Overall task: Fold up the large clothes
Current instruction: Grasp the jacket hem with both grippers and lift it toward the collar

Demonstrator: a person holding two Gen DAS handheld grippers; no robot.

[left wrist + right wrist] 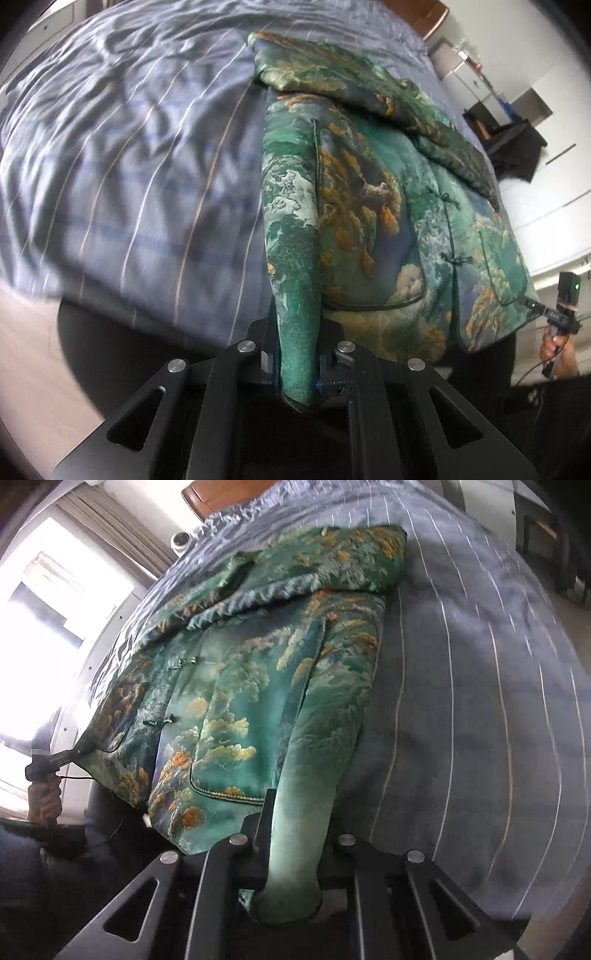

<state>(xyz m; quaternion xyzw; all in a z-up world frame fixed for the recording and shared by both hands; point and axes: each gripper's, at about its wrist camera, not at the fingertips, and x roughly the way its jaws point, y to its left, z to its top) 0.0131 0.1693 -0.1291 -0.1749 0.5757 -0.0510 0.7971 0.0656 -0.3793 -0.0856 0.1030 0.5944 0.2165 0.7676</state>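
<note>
Striped blue-grey bedding covers the bed on which one large green jacket lies, front up, sleeves already folded across the chest. At the left gripper the fingers are pinched tight on the hem corner on its side, the cloth bunched into a thick roll between them. The right gripper is clamped the same way on the opposite hem corner, and each gripper shows small at the edge of the other's view, with a hand around its handle (the person's hands are otherwise mostly out of sight). Outward from the grips, the bottom edge of the jacket hangs over the near side of the bed, raised a little between the two corners.

The step in hand looks like the lengthwise fold: bottom hem up toward the collar. The next move probably calls for carrying both corners forward together, level with each other, so the hem lands square.

Counted: one jacket, two grippers, three knot buttons visible on the front.
</note>
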